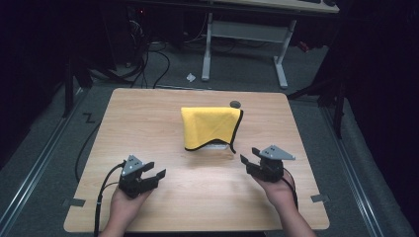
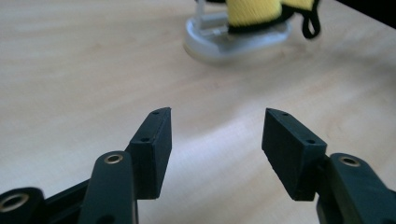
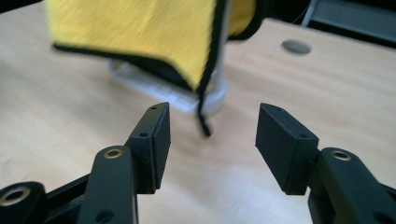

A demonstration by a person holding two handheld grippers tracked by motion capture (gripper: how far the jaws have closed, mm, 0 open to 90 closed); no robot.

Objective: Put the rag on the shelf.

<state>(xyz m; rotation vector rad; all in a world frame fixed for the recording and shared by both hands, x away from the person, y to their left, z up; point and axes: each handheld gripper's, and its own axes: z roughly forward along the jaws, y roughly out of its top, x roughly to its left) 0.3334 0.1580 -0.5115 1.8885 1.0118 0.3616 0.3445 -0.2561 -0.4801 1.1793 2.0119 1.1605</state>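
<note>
Dark floor and cables lie around the wooden bench [image 1: 148,128]. On its far middle a yellow cloth [image 1: 209,127] with a black edge hangs folded over a clear stand [image 2: 233,37]. A black loop [image 3: 204,122] dangles at one corner. To lift the cloth well, pinch each low corner and pull up slowly. The left tongs [image 1: 150,171] and right tongs [image 1: 248,156] sit released, holding nothing, near the cloth.

The yellow cloth [image 1: 210,127] is draping over a clear stand [image 2: 233,38], hiding all but its base. In the left gripper view the picture's top edge is cutting off the cloth, and both are showing blurred. The small dark disc [image 1: 235,103] behind is staying too small to identify.
</note>
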